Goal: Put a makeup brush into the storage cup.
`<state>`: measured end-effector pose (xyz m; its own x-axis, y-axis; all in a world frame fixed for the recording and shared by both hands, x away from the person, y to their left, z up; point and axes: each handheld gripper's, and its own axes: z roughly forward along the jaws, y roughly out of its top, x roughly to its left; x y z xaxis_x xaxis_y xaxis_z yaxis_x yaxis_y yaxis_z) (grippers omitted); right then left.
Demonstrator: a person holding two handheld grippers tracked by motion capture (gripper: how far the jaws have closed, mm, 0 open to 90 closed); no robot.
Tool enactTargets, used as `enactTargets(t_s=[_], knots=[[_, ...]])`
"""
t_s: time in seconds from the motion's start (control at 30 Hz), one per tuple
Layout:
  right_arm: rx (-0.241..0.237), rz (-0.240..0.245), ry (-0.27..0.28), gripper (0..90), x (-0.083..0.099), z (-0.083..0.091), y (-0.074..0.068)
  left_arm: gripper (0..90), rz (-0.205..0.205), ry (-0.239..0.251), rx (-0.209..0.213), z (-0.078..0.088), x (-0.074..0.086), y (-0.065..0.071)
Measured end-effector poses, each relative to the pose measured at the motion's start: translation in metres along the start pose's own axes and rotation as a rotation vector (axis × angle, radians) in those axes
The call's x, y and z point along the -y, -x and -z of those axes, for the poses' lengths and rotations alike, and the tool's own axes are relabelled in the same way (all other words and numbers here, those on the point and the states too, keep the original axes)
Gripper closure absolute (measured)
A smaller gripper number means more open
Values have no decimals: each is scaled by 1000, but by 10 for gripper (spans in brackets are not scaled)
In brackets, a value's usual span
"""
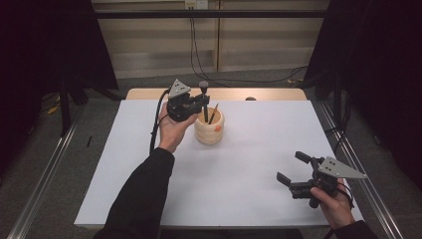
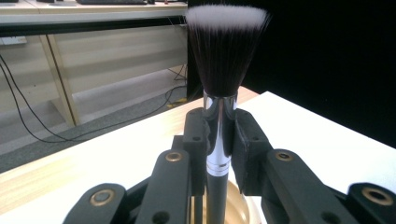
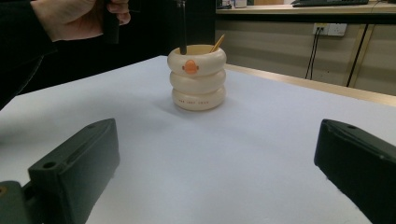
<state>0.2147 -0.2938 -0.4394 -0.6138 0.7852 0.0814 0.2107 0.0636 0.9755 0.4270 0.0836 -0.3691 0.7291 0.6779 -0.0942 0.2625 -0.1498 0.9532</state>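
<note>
Left gripper [image 2: 219,140] clamps the brush [image 2: 219,116] upright, bristles up.

We note dim room, black surrounds; white table [image 1: 239,164] brightly lit from above, mild glare. We see soft shadow beside cream holder [image 3: 198,79]. Brush [image 2: 224,51] bristles sharp, background shelving soft. Near jaws blurred in right gripper view.

The left hand-held gripper [image 1: 198,103] is raised at the far centre, jaws clamped. The right hand-held gripper [image 1: 294,168] sits low at the near right, jaws spread wide apart.
</note>
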Motion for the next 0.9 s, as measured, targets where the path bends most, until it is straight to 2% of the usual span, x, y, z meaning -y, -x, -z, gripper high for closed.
enactTargets(t_s=[0.03, 0.13, 0.17, 0.2, 0.27, 0.33, 0.37, 0.4, 0.47, 0.53, 0.63, 0.67, 0.73, 0.77, 0.9], knots=[[1, -2, -1, 0, 0, 0, 0, 775, 1, -3, -15, 0, 1, 0], [1, -4, -2, 0, 0, 0, 0, 775, 14, 0, -11, -1, 4, -3], [2, 2, -1, 1, 0, 0, 0, 775, 8, -13, -19, -1, 4, -3], [1, 0, -5, 2, 0, 0, -1, 775, 5, -11, -10, -2, 5, -4], [-5, 6, -9, 1, 0, 0, -1, 775, 9, -17, -19, -4, 7, -4], [-7, 7, -13, 1, 1, 0, -1, 775, 6, -18, 2, -5, 8, -4], [-5, 3, -10, 1, 0, 0, -1, 775, 5, -28, -11, -5, 9, -3], [-2, 5, -6, 1, 0, -1, -1, 775, 12, -17, -4, -7, 11, -2], [-3, 3, -7, 1, 0, 0, -1, 775, -5, -37, -6, -8, 13, -2], [0, 1, -9, 1, 0, 0, -1, 774, 14, -24, -5, -8, 15, -2], [0, 2, -5, 1, 0, 0, -1, 774, 3, -40, -16, -7, 18, -4], [-2, 0, -5, 1, 0, 0, -1, 774, 12, -32, -16, -7, 18, -3], [-3, 0, -9, 1, 1, -1, -1, 774, -1, -40, -8, -8, 20, -4], [-6, 5, -8, 1, 1, -1, -1, 774, 12, -35, -6, -9, 21, -4], [-7, 7, -7, 1, 1, -1, -1, 773, 15, -50, -16, -11, 25, -5]])
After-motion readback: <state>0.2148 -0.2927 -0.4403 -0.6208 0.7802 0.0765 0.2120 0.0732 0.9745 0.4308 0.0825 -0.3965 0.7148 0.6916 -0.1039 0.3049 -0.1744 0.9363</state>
